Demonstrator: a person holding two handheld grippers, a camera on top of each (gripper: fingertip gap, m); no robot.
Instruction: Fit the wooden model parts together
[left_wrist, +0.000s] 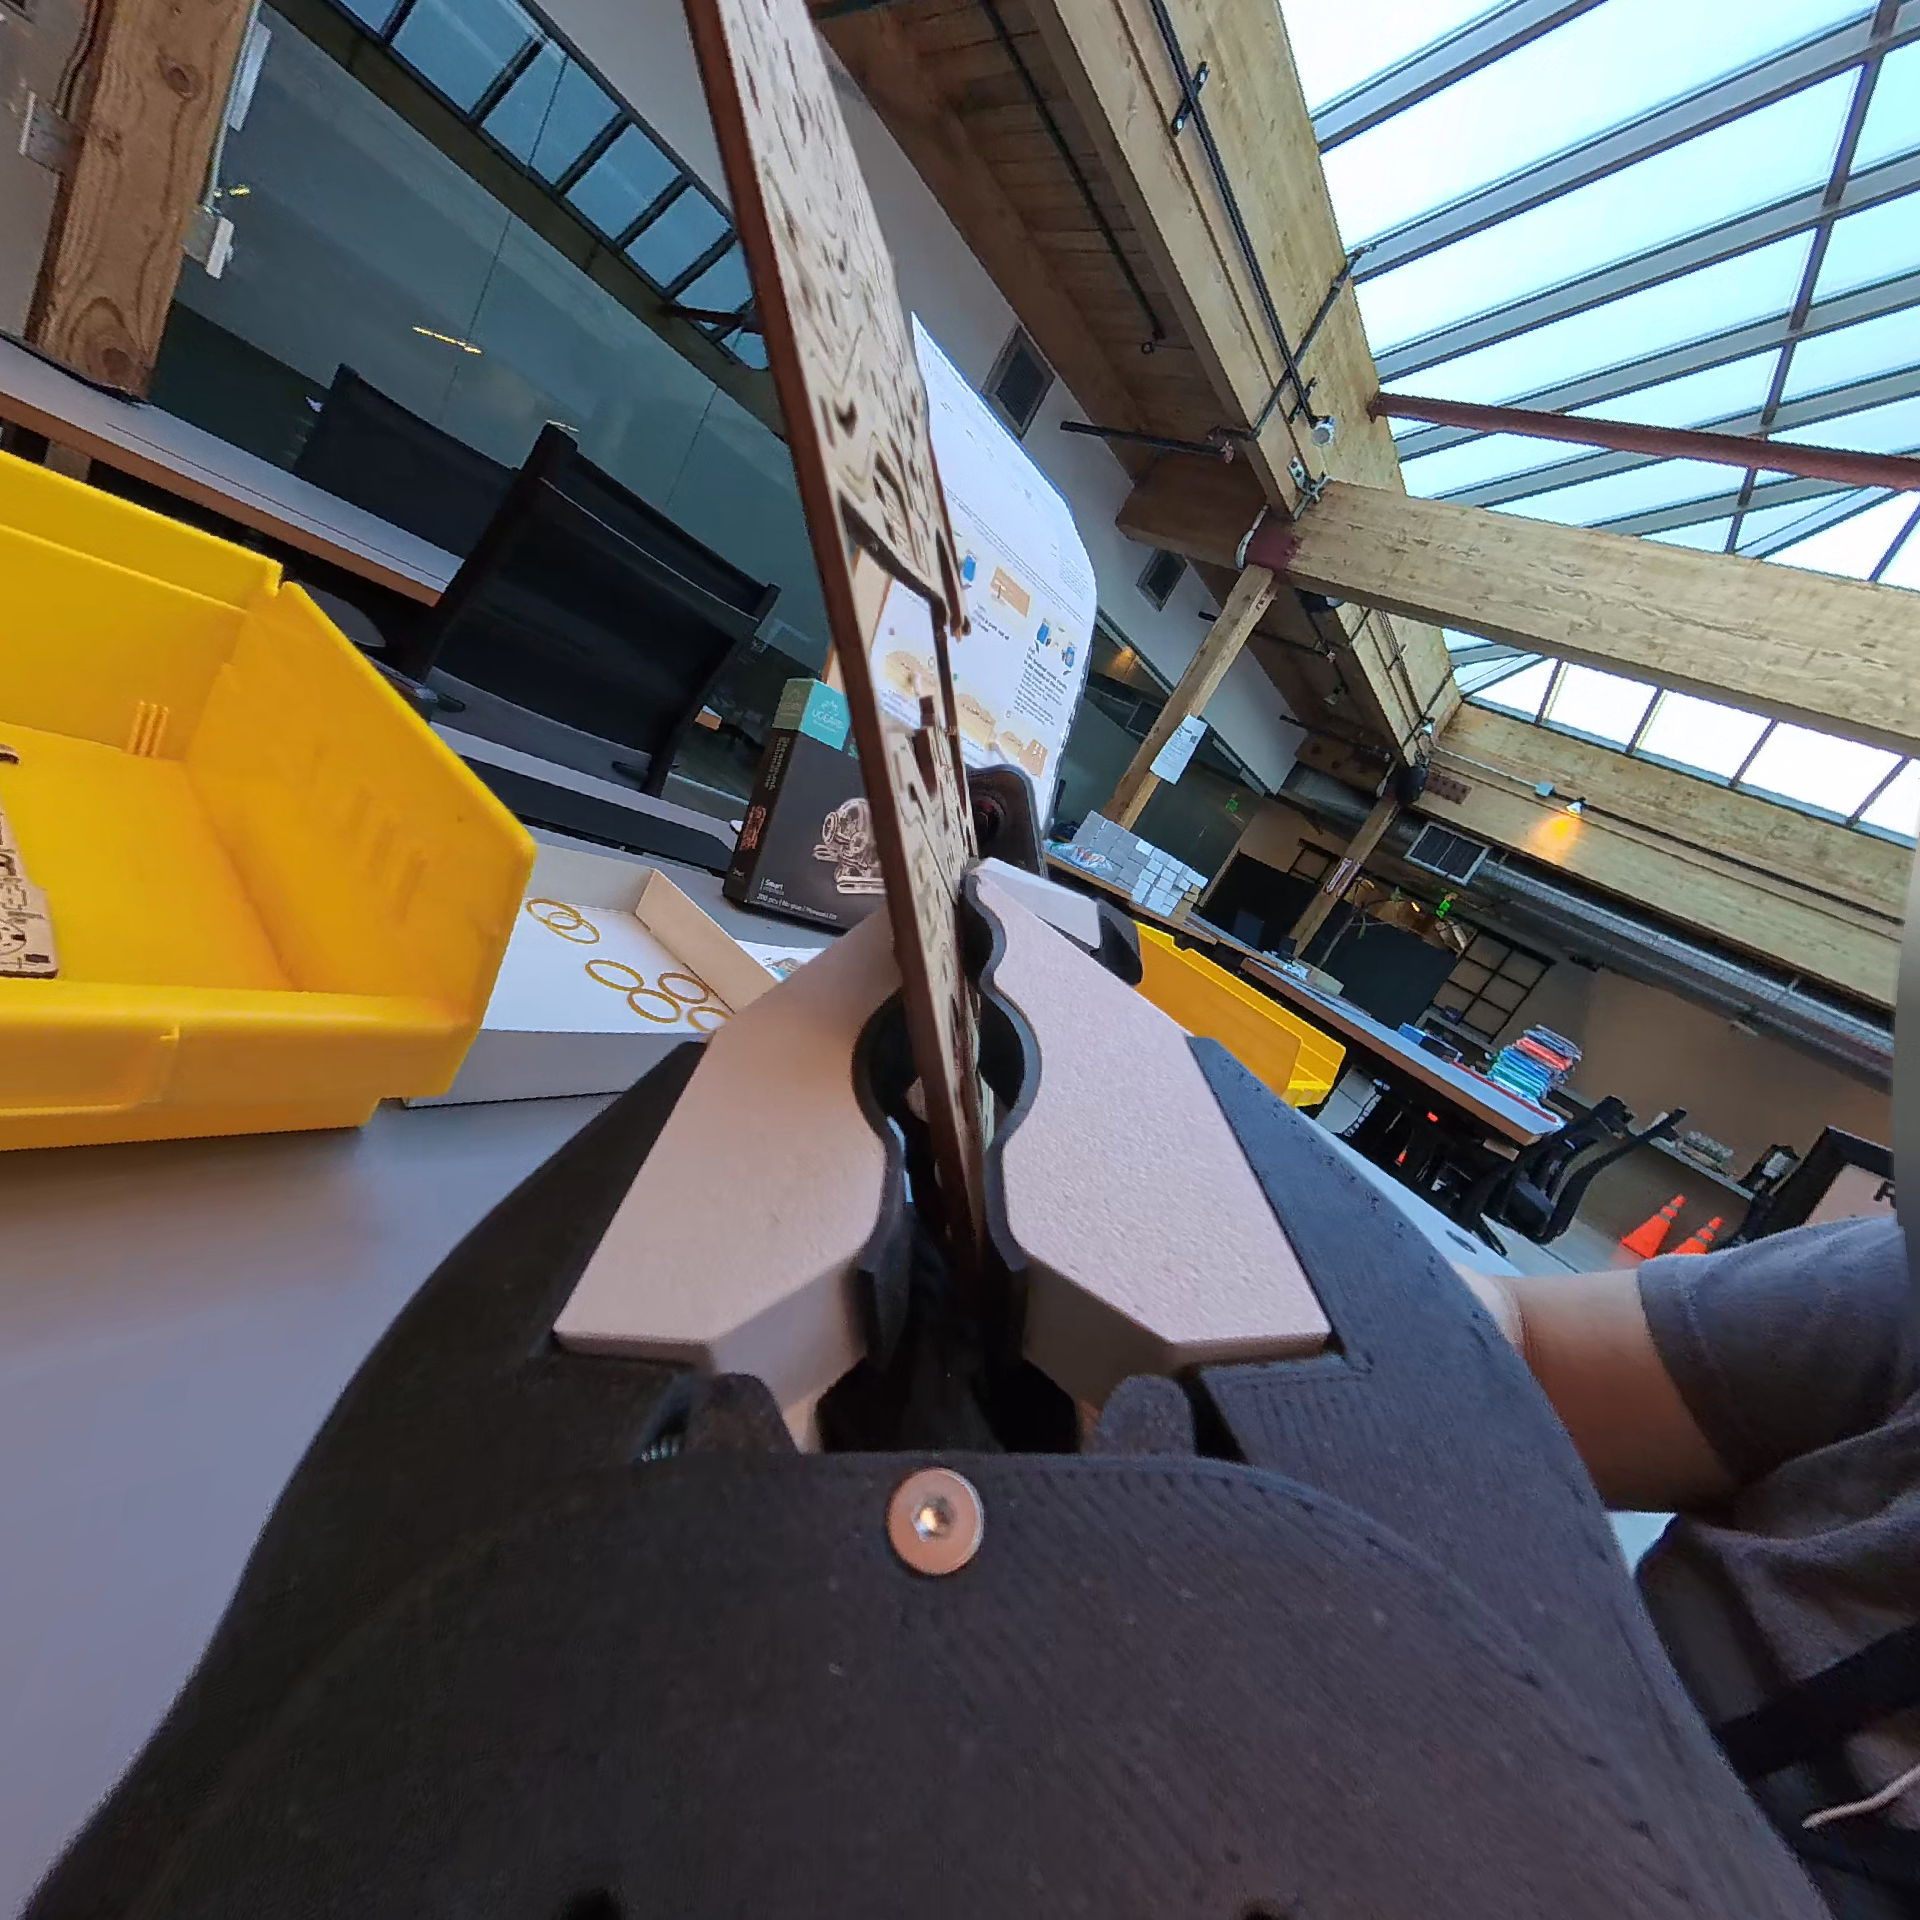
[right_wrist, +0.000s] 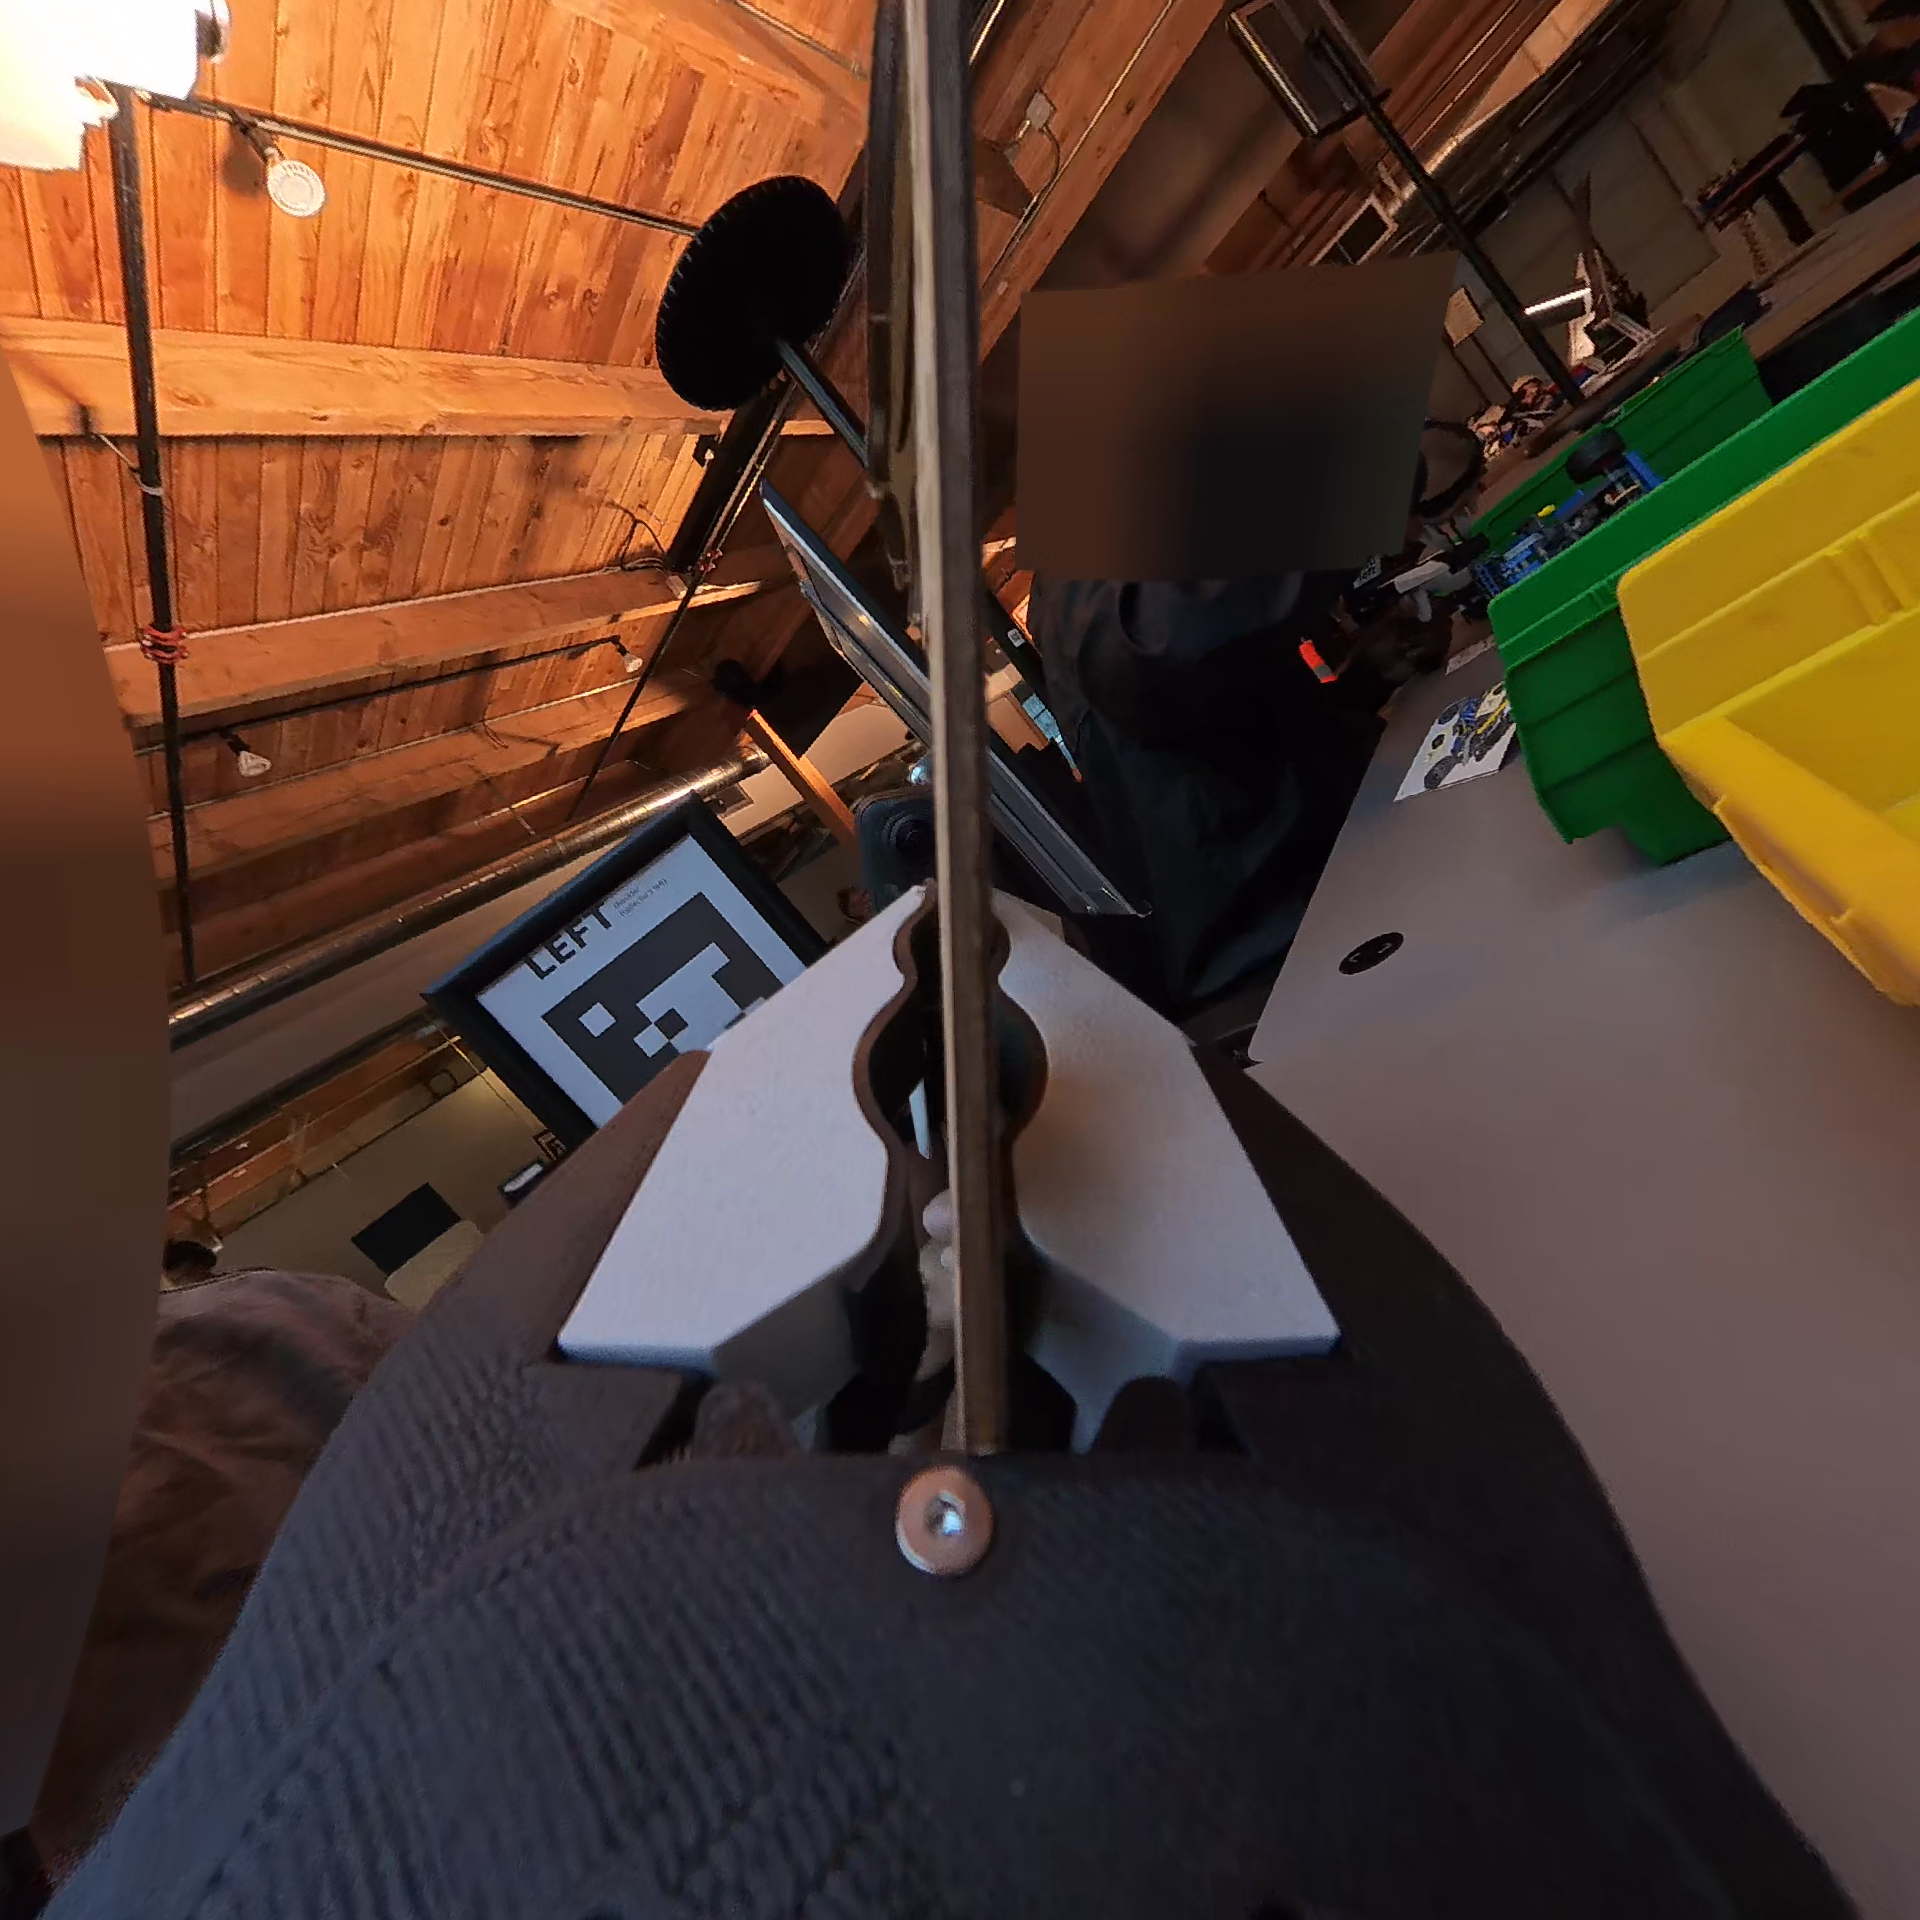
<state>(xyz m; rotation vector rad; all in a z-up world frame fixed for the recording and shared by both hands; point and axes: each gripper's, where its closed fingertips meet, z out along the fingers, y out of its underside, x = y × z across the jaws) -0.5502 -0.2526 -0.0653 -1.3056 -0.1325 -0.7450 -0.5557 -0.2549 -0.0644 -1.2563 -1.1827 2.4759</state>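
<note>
Both grippers clamp one wooden sheet (left_wrist: 831, 343) edge-on: left gripper (left_wrist: 940, 935) and right gripper (right_wrist: 961, 925), sheet rising straight from each.

i'm in a big workshop loft: heavy timber roof beams (left_wrist: 1600, 592), a glass skylight (left_wrist: 1621, 208), yellow plastic parts bins (left_wrist: 260, 831) on my grey bench (left_wrist: 208, 1299).

The left gripper (left_wrist: 940, 935), a black textured printed housing bearing two pale flat-faced fingers (left_wrist: 748, 1174) with wavy dark inner edges, is showing one silver screw (left_wrist: 934, 1521) at its centre; the right gripper (right_wrist: 961, 925) is showing the same black ribbed shell, whitish fingers (right_wrist: 769, 1184) and a silver screw (right_wrist: 944, 1521); the person is wearing a grey sleeve (left_wrist: 1787, 1351).
</note>
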